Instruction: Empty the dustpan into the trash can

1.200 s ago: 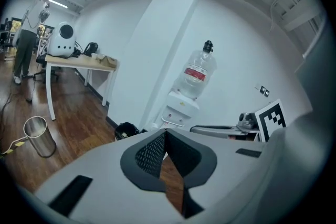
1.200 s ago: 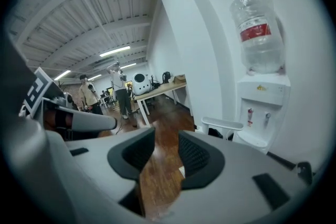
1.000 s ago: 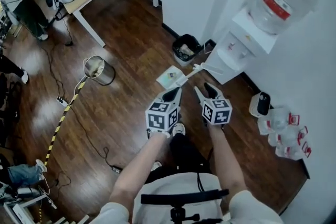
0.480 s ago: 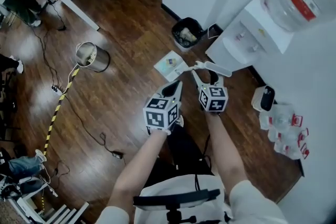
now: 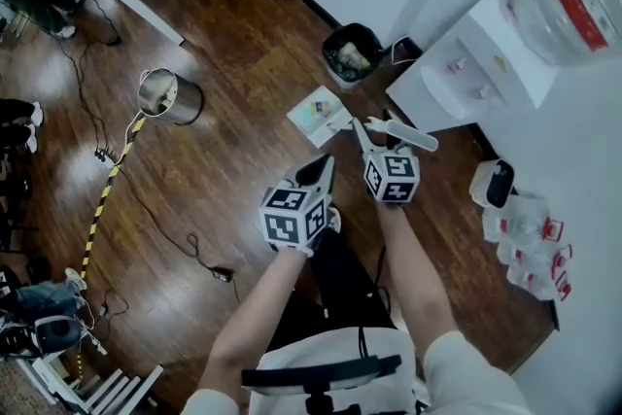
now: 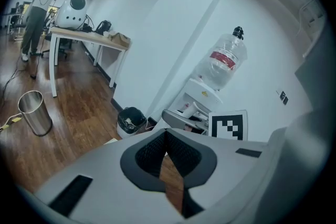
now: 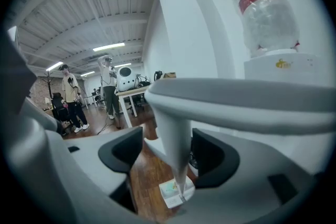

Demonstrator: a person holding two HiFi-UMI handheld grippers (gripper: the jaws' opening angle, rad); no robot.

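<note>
Presently the right gripper (image 5: 374, 123) is standing wide, its jaws having just been closing slightly, with the dustpan (image 5: 319, 110) handle (image 7: 176, 144) between them, pads not pressing on it; the dustpan is lying low near the trash can (image 5: 352, 53); the left gripper (image 6: 166, 136) is pinching shut on nothing.
</note>
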